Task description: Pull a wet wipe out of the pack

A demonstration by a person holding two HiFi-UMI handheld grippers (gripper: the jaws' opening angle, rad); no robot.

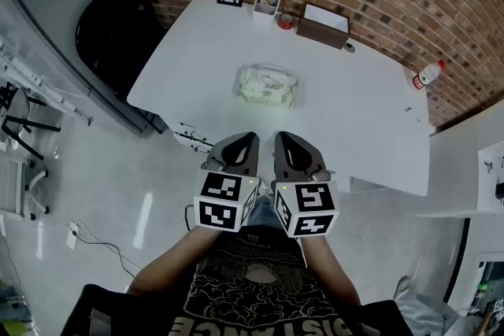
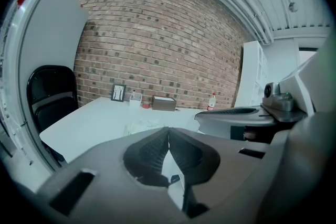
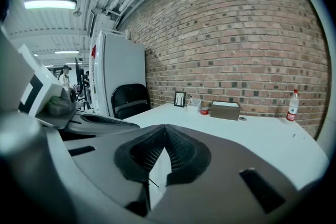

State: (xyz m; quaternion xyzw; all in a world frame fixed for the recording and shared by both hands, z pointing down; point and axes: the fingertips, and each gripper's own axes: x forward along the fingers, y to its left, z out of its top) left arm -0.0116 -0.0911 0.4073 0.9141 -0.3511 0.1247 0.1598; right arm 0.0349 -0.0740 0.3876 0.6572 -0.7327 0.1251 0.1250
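Shirt print at the bottom edge is cut off; it seems to read "DISTANCE". Left gripper and right gripper hang side by side at the near edge of the table, each clenched on nothing. Pack lies mid-table, well ahead of both. Its label is too small to read, and the left gripper view shows it only as a pale blur.

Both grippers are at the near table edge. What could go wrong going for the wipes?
The wet wipe pack lies loose on the table, so a pull may drag the whole pack unless one gripper pins it. The left gripper and right gripper are both shut; they must open first. The pack's opening can't be made out.
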